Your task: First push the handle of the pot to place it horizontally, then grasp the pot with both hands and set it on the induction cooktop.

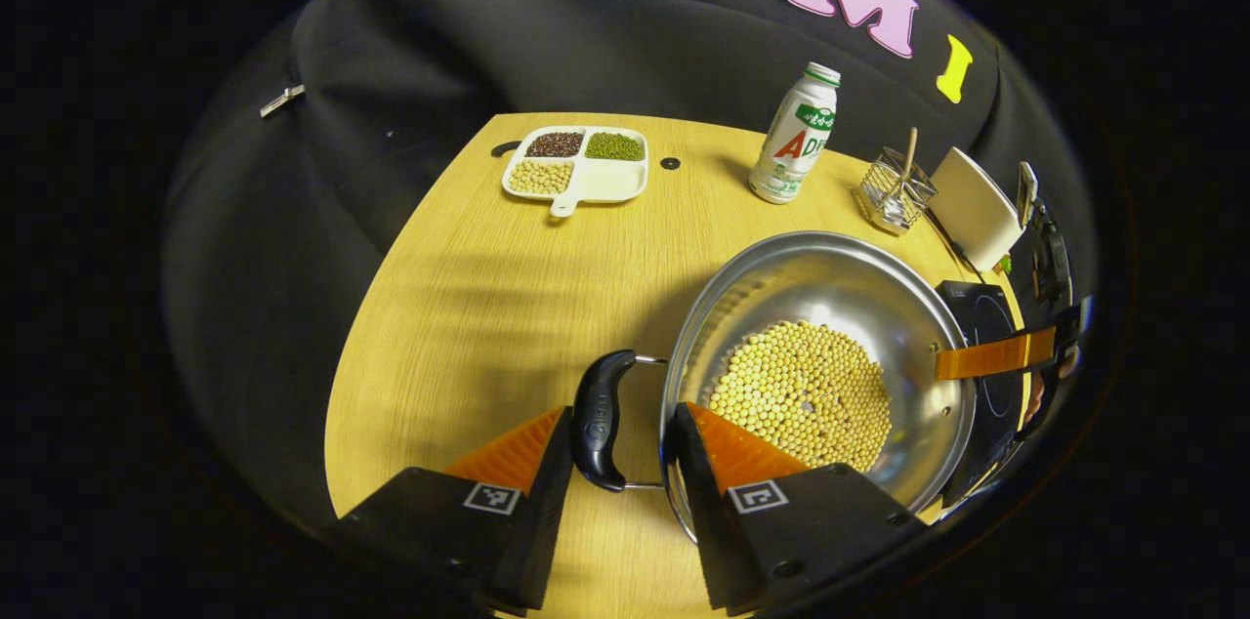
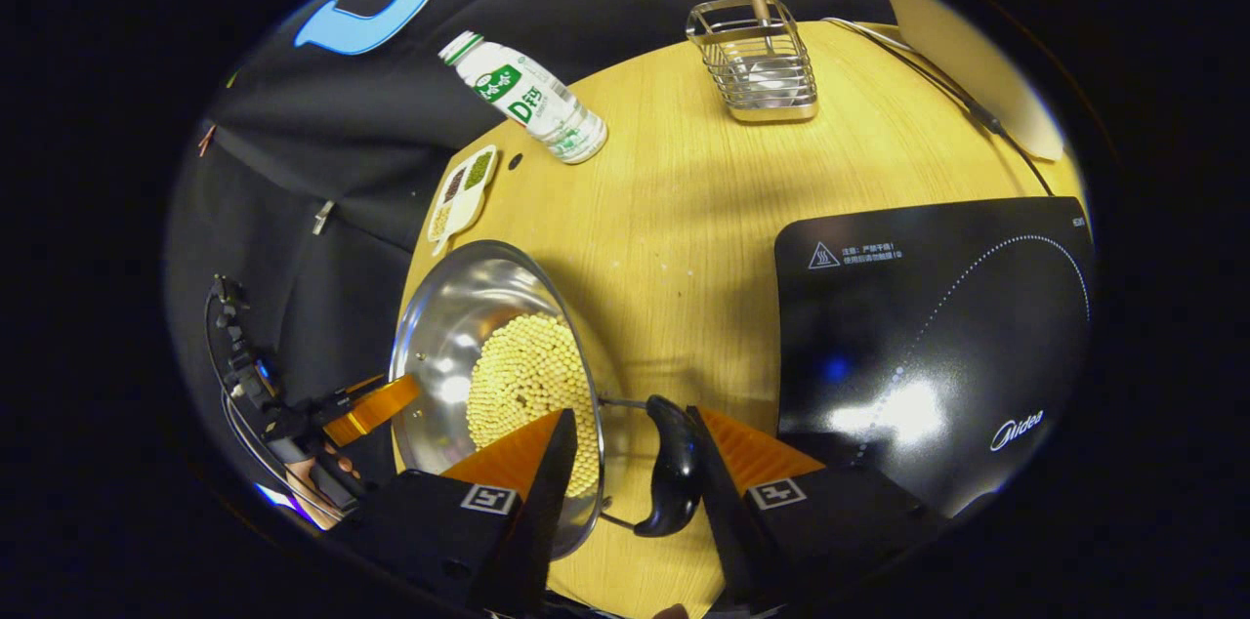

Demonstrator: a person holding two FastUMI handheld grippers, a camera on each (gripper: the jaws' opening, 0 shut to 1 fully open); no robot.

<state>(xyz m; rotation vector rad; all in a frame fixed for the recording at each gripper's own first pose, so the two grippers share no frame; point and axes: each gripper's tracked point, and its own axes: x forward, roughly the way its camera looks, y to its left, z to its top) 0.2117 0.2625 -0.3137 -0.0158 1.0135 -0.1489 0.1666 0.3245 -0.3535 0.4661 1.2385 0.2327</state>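
Observation:
A steel pot (image 1: 830, 287) holding yellow soybeans (image 1: 801, 394) sits on the wooden table. My left gripper (image 1: 623, 424) is open and straddles one black side handle (image 1: 598, 419) and the rim, one finger reaching inside the pot. On the opposite side, my right gripper (image 2: 630, 429) is open around the other black handle (image 2: 672, 468), with one finger over the pot (image 2: 459, 326). Each gripper shows far off in the other's view, the right gripper (image 1: 991, 355) and the left gripper (image 2: 371, 409). The black induction cooktop (image 2: 937, 346) lies right beside the pot, and its corner (image 1: 986, 326) shows behind it.
At the back of the table stand a divided white dish of beans (image 1: 576, 165), a white drink bottle (image 1: 796, 136), a wire basket with a utensil (image 1: 894, 189) and a leaning white board (image 1: 977, 204). A cable (image 2: 937, 77) runs beside the cooktop.

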